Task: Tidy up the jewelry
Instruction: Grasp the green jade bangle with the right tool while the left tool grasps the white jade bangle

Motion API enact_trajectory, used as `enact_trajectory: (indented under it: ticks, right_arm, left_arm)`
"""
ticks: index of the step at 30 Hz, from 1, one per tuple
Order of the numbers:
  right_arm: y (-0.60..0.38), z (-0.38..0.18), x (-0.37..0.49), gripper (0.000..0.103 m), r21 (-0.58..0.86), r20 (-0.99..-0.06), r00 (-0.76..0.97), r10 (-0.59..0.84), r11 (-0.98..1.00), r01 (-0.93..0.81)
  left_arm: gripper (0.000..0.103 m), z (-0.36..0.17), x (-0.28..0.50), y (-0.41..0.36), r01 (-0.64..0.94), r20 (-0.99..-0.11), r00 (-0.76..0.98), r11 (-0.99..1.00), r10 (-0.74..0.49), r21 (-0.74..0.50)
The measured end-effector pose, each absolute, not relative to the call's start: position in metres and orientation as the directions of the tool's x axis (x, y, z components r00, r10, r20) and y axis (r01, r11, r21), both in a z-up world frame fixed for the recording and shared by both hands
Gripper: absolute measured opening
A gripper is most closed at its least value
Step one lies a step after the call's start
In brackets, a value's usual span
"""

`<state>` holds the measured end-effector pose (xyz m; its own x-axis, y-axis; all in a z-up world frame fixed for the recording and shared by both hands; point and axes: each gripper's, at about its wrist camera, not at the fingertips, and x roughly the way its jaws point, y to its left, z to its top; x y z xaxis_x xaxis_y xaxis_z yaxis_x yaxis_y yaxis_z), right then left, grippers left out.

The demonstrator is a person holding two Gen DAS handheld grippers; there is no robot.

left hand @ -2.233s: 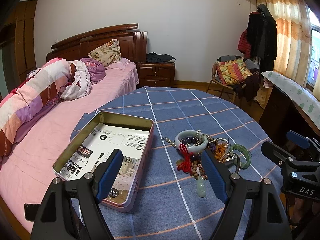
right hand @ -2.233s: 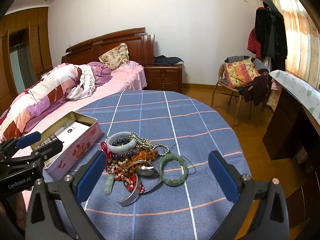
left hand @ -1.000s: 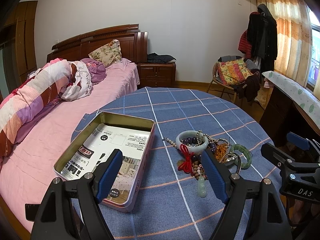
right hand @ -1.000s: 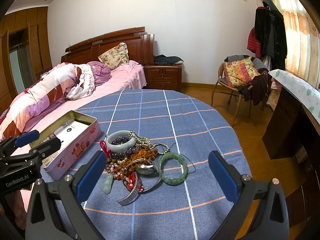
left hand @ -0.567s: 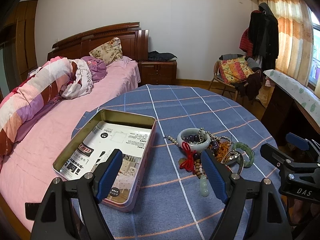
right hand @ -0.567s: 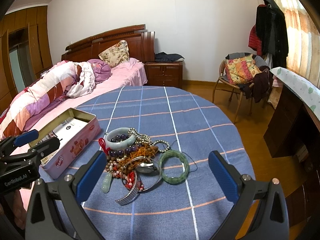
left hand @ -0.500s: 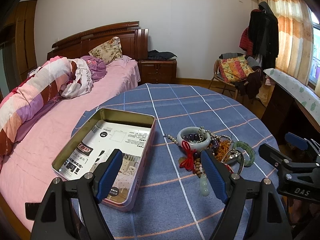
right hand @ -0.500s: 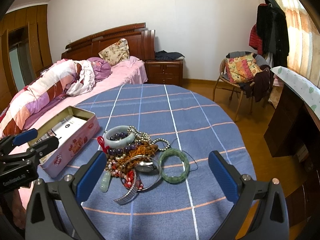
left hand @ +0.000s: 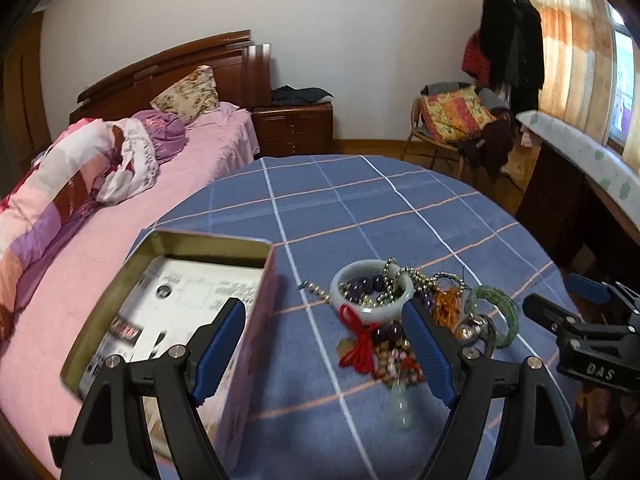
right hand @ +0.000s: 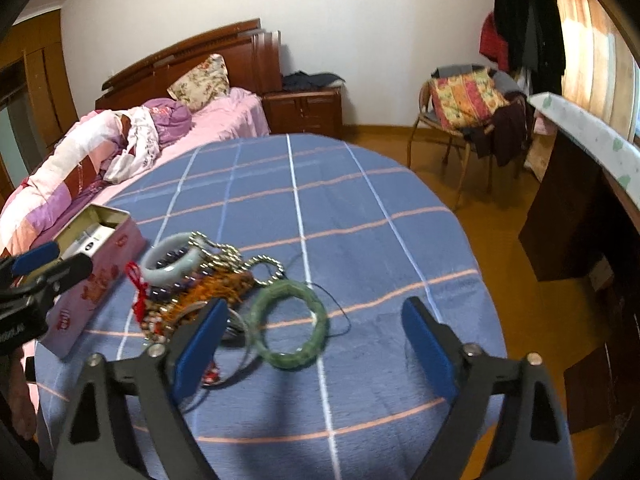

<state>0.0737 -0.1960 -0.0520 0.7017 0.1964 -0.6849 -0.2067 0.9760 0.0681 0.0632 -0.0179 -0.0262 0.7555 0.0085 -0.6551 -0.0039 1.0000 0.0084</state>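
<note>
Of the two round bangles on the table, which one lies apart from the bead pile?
The dark green bangle, flat on the cloth at the pile's right edge. The pale bangle has beads tangled through it.

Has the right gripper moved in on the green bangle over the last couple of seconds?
Yes. The right gripper has come down and forward: the green bangle now sits between its open fingers.

On the table [left hand: 360,208], the tin [left hand: 208,248] lies left of the jewelry pile [left hand: 384,320].

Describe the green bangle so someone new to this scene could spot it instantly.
On the blue checked tablecloth, find the tangled jewelry pile beside the open tin. The green bangle lies flat at the pile's edge farthest from the tin, the only mottled dark-green ring; the other bangle is pale.
</note>
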Motion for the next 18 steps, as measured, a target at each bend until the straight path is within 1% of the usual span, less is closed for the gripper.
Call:
enact_trajectory:
  ticks: [1,3,4,6,10,11,13,14,15,16,18]
  right_arm:
    - [-0.198,-0.054,0.076,0.087,0.068,-0.69,0.697,0.195,0.976,-0.206]
    - [-0.2,-0.059,0.079,0.078,0.072,-0.71,0.676,0.199,0.975,-0.211]
    - [-0.2,-0.061,0.081,0.077,0.072,-0.719,0.666,0.198,0.975,-0.212]
    - [-0.2,-0.064,0.083,0.069,0.073,-0.735,0.647,0.205,0.972,-0.224]
    - [-0.196,-0.07,0.091,0.063,0.067,-0.758,0.617,0.209,0.967,-0.245]
    - [-0.195,-0.072,0.093,0.06,0.069,-0.763,0.611,0.211,0.966,-0.249]
    - [-0.191,-0.075,0.099,0.057,0.043,-0.777,0.599,0.192,0.966,-0.253]
    - [-0.19,-0.078,0.101,0.05,0.028,-0.786,0.592,0.18,0.966,-0.256]
    - [-0.188,-0.081,0.104,0.038,0.027,-0.798,0.575,0.181,0.963,-0.267]
    - [-0.187,-0.083,0.105,0.036,0.026,-0.805,0.565,0.181,0.962,-0.27]
    - [-0.187,-0.082,0.103,0.029,0.012,-0.8,0.573,0.175,0.961,-0.277]
  left_arm:
    - [0.081,-0.027,0.069,-0.019,0.001,-0.659,0.752,1.0,0.005,0.01]
    - [0.081,-0.03,0.079,-0.023,0.006,-0.665,0.747,1.0,0.006,0.015]
    - [0.081,-0.033,0.082,-0.024,0.006,-0.671,0.741,1.0,0.006,0.016]
    - [0.081,-0.037,0.088,-0.026,0.011,-0.682,0.731,1.0,-0.001,0.011]
    - [0.081,-0.042,0.093,-0.029,0.018,-0.695,0.719,1.0,-0.002,0.016]
    - [0.081,-0.042,0.095,-0.029,0.017,-0.697,0.717,1.0,-0.002,0.015]
    - [0.081,-0.043,0.099,-0.028,0.012,-0.695,0.719,1.0,0.003,0.017]
    - [0.081,-0.044,0.102,-0.027,0.005,-0.698,0.716,1.0,0.01,0.02]
    - [0.081,-0.044,0.104,-0.026,0.005,-0.702,0.712,1.0,0.004,0.011]
    - [0.081,-0.045,0.105,-0.025,0.007,-0.705,0.709,1.0,-0.005,0.0]
    - [0.081,-0.045,0.107,-0.027,0.014,-0.709,0.705,1.0,-0.014,-0.005]
